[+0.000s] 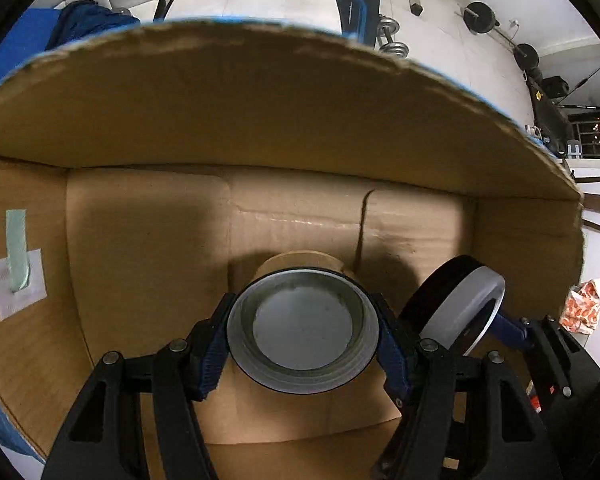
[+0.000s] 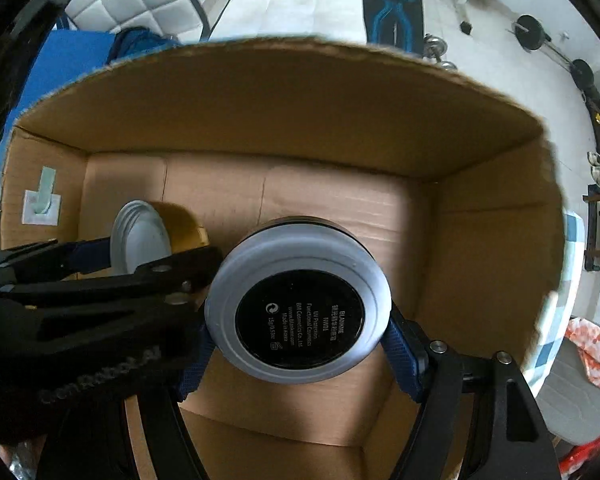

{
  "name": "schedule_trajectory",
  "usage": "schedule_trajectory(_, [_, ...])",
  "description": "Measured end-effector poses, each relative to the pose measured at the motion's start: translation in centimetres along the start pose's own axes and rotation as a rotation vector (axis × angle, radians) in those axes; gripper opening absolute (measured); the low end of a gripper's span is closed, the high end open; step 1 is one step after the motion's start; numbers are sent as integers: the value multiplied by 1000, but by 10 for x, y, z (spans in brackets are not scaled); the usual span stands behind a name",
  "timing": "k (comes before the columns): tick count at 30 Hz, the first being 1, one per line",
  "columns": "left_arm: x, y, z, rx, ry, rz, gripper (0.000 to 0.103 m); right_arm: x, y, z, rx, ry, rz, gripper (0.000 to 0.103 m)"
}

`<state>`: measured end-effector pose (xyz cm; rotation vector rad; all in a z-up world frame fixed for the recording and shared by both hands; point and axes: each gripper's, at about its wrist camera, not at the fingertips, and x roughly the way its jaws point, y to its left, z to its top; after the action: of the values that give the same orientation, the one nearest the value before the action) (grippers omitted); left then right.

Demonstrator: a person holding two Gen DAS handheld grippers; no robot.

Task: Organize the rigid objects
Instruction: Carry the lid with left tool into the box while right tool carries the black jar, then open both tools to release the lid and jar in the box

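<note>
My left gripper (image 1: 303, 342) is shut on a gold can (image 1: 303, 328) with a grey base, held inside an open cardboard box (image 1: 148, 220) just above its floor. The can also shows in the right wrist view (image 2: 148, 236), at the left. My right gripper (image 2: 298, 332) is shut on a round cosmetic compact (image 2: 298, 300) with a grey rim and a black label, held inside the same box (image 2: 480, 240). In the left wrist view the compact (image 1: 458, 306) sits just right of the can, with the right gripper's blue finger (image 1: 510, 328) behind it.
The box has a white sticker with green tape (image 1: 16, 276) on its left wall. Behind it are a blue cloth (image 2: 140, 44), a white tiled floor with dumbbells (image 1: 392, 36) and barbell weights (image 2: 532, 32). An orange-white cloth (image 2: 596, 348) lies at the right.
</note>
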<state>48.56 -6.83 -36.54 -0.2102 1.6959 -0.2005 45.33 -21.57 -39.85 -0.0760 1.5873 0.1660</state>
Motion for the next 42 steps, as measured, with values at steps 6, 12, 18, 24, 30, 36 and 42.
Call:
schedule_trajectory(6, [9,3,3,6,19,21,62,21,0,6,-4,19,-40,78])
schedule_trajectory(12, [9,2,1,23,12,51,62,38,2,7,-6,44,-40,78])
schedule_trajectory(18, [2,4,-1,5,45,68,64,45,-1,11,4,67,-38,82])
schedule_trajectory(24, [-13,2,-5,-11,24,81,74,35,2,-1,5,55,-42,88])
schedule_trajectory(30, [-41,2,-25,-19,-30,88,93,16,2,-29,30,30,-50,103])
schedule_trajectory(36, [-72,-6,-56,-19,-115,82,99,-4,3,-66,77,-14,-27,103])
schedule_trajectory(42, [-92,-7,-101,-1,-233,133,100,-24,2,-102,117,-58,-20,103])
